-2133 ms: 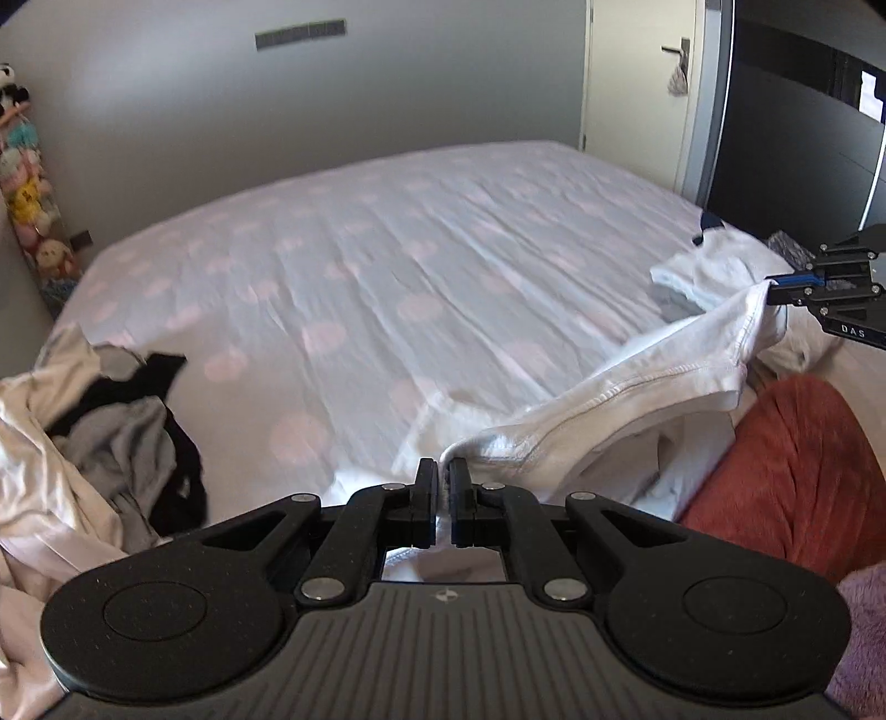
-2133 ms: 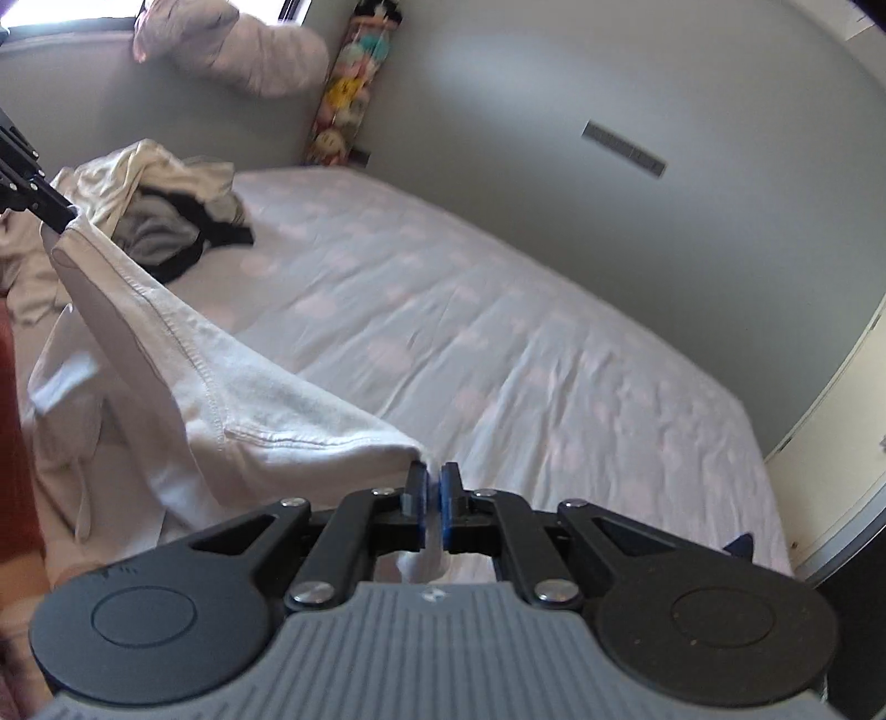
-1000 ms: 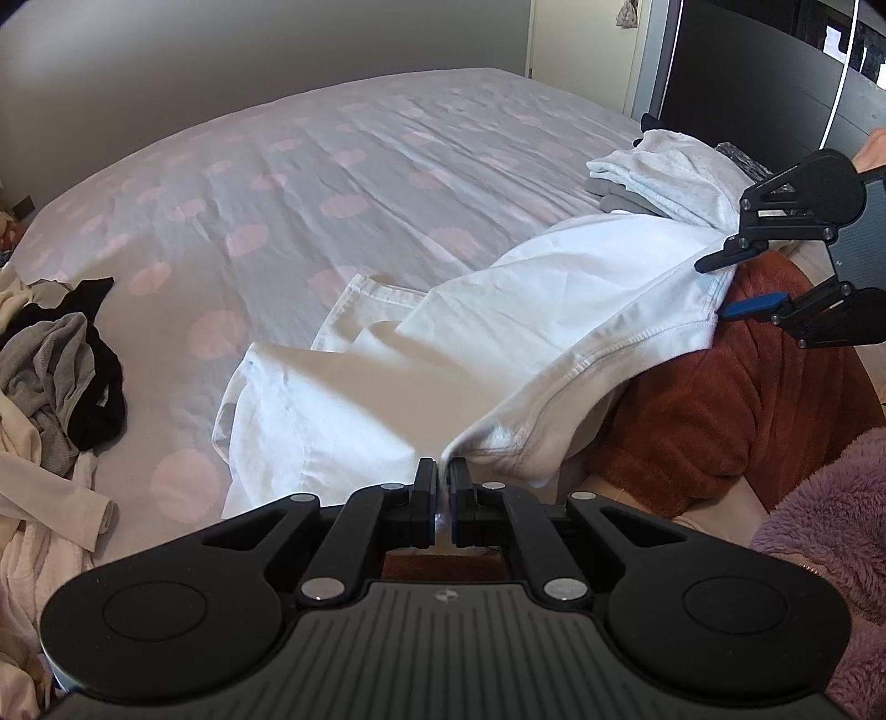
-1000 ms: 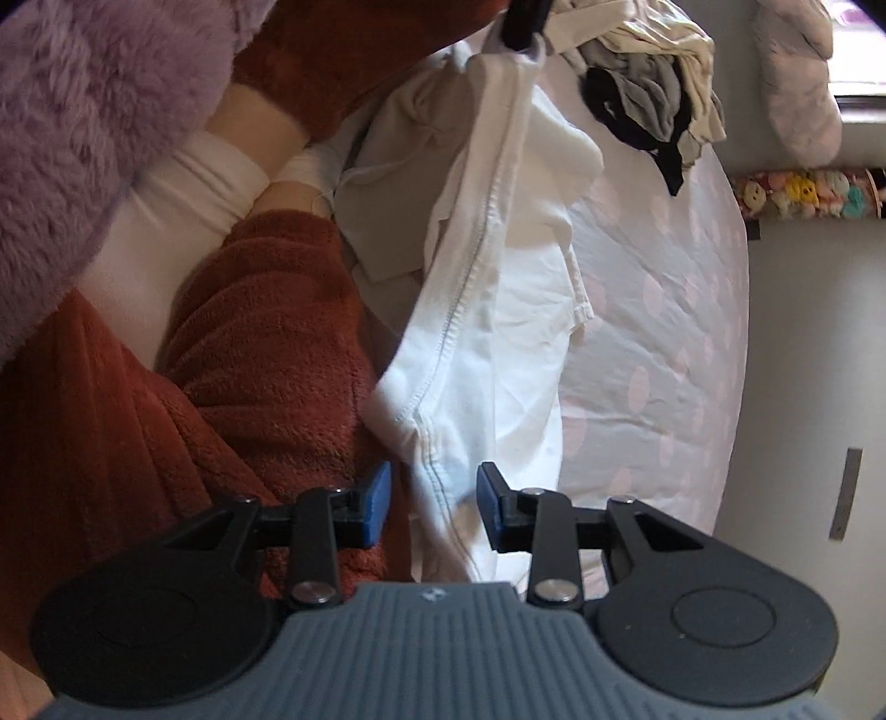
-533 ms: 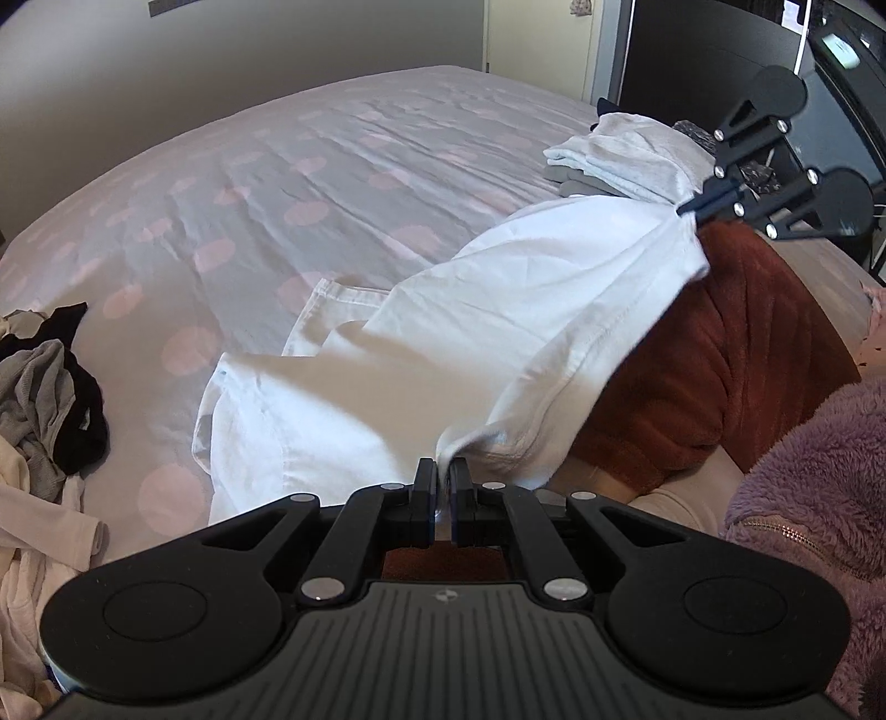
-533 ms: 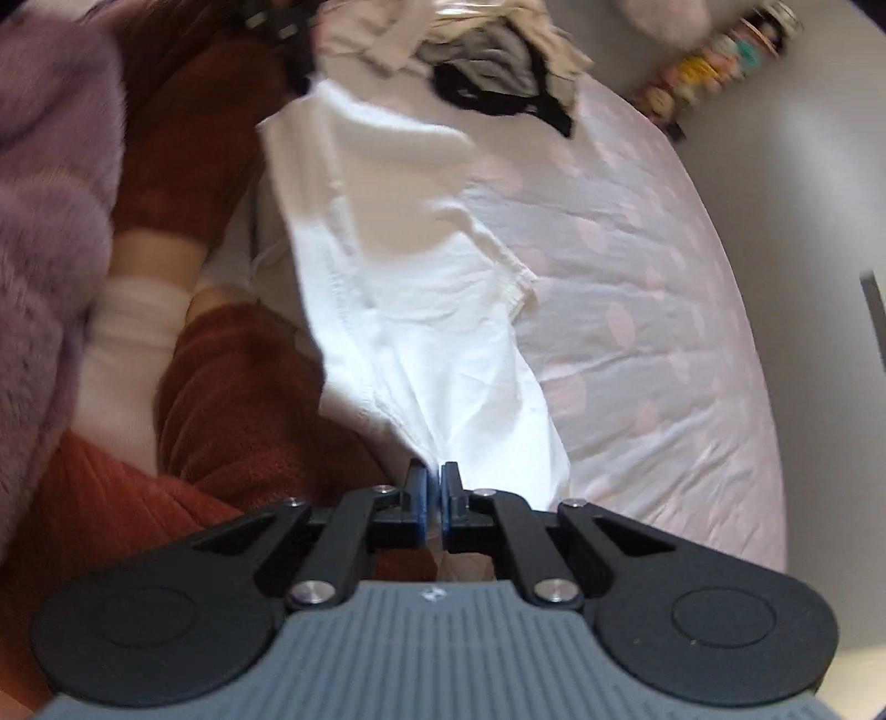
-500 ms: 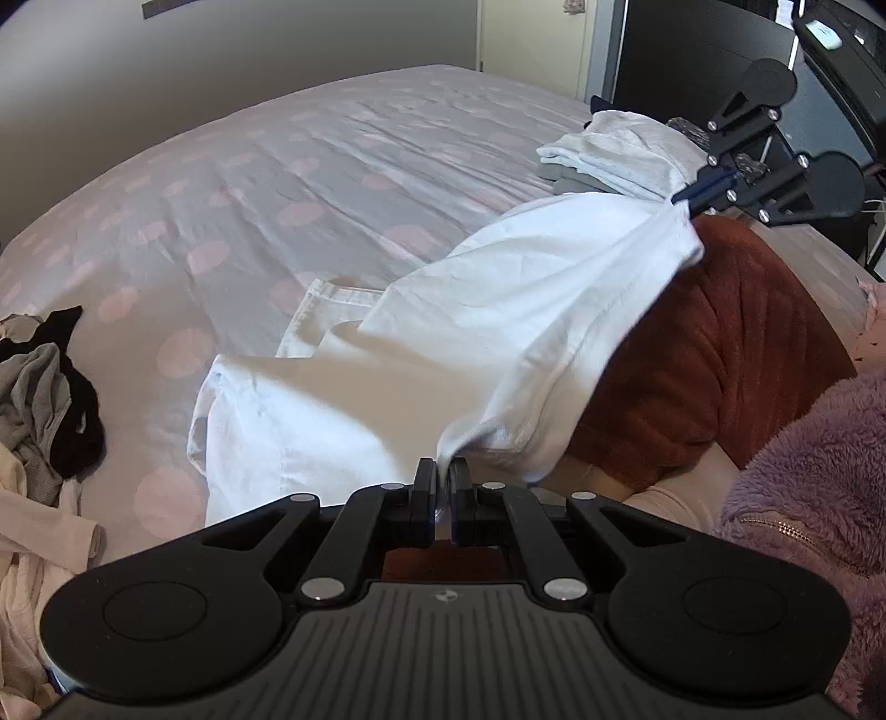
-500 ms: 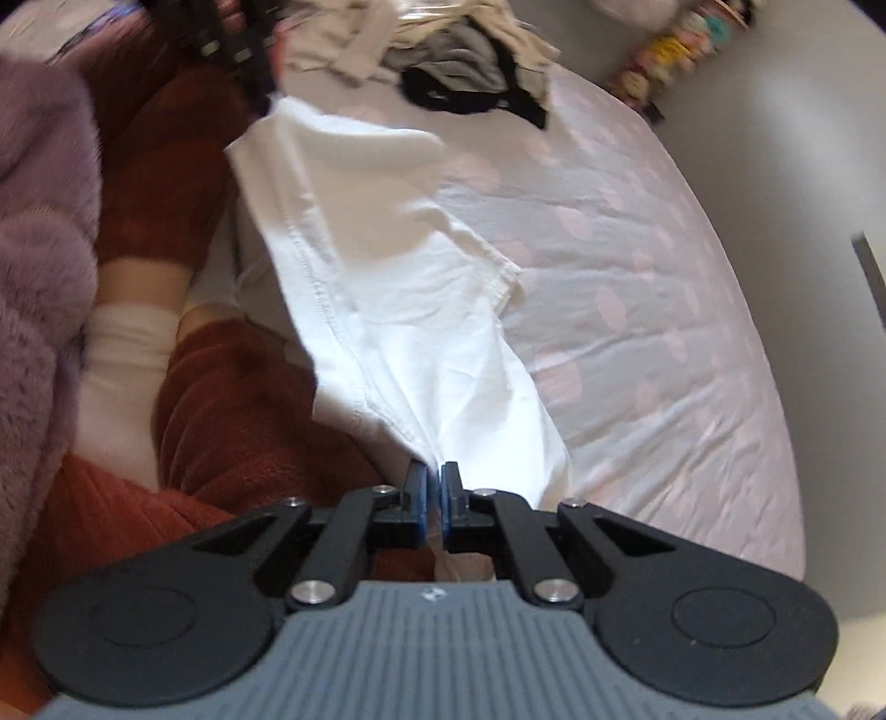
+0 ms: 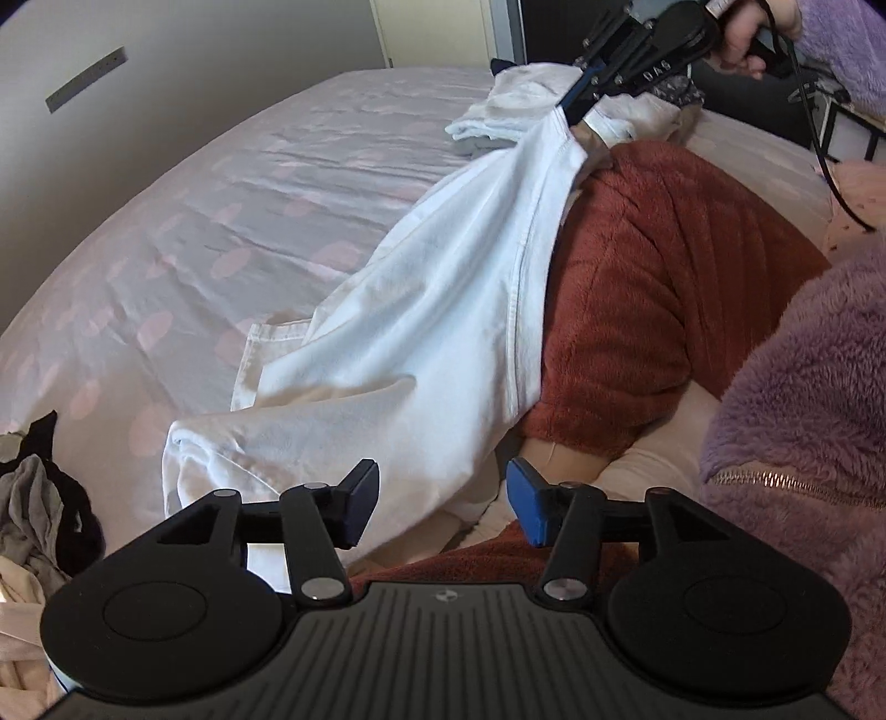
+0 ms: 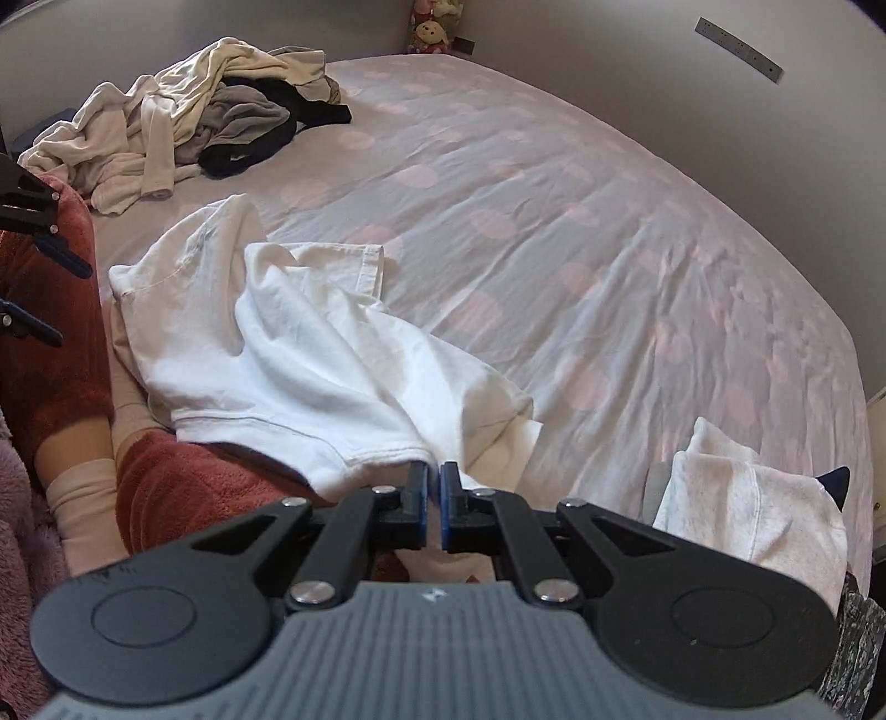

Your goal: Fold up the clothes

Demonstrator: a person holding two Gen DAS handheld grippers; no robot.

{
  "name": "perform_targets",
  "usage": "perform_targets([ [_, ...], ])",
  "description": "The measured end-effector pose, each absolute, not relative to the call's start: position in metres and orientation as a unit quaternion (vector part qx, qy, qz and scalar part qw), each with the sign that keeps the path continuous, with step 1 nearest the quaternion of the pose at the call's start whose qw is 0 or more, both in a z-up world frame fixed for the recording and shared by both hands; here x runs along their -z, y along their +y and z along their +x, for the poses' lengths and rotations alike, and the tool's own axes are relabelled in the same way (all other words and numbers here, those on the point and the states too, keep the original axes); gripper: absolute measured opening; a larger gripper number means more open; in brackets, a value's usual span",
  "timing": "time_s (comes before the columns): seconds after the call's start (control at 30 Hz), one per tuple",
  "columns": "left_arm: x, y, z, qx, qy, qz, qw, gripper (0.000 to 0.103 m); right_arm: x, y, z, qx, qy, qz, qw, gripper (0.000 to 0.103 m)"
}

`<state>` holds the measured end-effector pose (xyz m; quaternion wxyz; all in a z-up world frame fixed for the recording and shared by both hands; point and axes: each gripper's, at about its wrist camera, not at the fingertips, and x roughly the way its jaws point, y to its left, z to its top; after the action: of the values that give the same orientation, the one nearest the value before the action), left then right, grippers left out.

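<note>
Pinching a stitched hem of the limp white cotton garment (image 10: 310,354), the right gripper (image 10: 434,498) lifts it near the dotted bed's (image 10: 554,221) edge; left gripper (image 9: 437,501) spread wide, empty.

Spotted bed (image 10: 554,232) bears white garment (image 10: 310,354), clothes heap (image 10: 194,116), seemingly folded stack (image 10: 758,509).

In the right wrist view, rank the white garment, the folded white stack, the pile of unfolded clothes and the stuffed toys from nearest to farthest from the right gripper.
1. White garment: clamped in the right gripper, spreading out to the left.
2. Folded white stack: to the right, at the bed's edge.
3. Pile of unfolded clothes: far left on the bed.
4. Stuffed toys: against the far wall, top centre.
</note>
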<state>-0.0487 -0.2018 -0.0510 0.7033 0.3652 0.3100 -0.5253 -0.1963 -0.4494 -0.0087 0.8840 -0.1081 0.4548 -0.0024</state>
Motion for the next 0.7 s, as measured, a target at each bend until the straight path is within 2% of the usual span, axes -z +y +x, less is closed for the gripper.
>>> perform_targets([
  [0.2,0.077,-0.224,-0.055,0.515,0.308,0.455,0.658,0.048,0.009,-0.459,-0.195,0.014,0.444,-0.093,0.891,0.005],
  [0.23,0.082,-0.23,-0.054,0.515,0.313,0.466,0.648,0.044,0.009,-0.461,-0.195,0.018,0.443,-0.093,0.892,0.005],
  [0.27,0.087,-0.236,-0.052,0.515,0.318,0.477,0.637,0.036,0.008,-0.463,-0.196,0.02,0.442,-0.093,0.892,0.005],
  [0.3,0.091,-0.241,-0.051,0.521,0.322,0.484,0.625,0.034,0.008,-0.464,-0.197,0.02,0.44,-0.091,0.893,0.005],
  [0.5,0.115,-0.266,-0.04,0.527,0.34,0.526,0.575,0.034,0.008,-0.472,-0.206,0.021,0.434,-0.08,0.897,0.005],
  [0.63,0.128,-0.273,-0.034,0.524,0.347,0.558,0.542,0.044,0.01,-0.468,-0.212,0.011,0.433,-0.106,0.895,0.007],
  [0.7,0.135,-0.275,-0.028,0.526,0.36,0.558,0.53,0.044,0.011,-0.466,-0.215,0.009,0.432,-0.119,0.894,0.009],
])
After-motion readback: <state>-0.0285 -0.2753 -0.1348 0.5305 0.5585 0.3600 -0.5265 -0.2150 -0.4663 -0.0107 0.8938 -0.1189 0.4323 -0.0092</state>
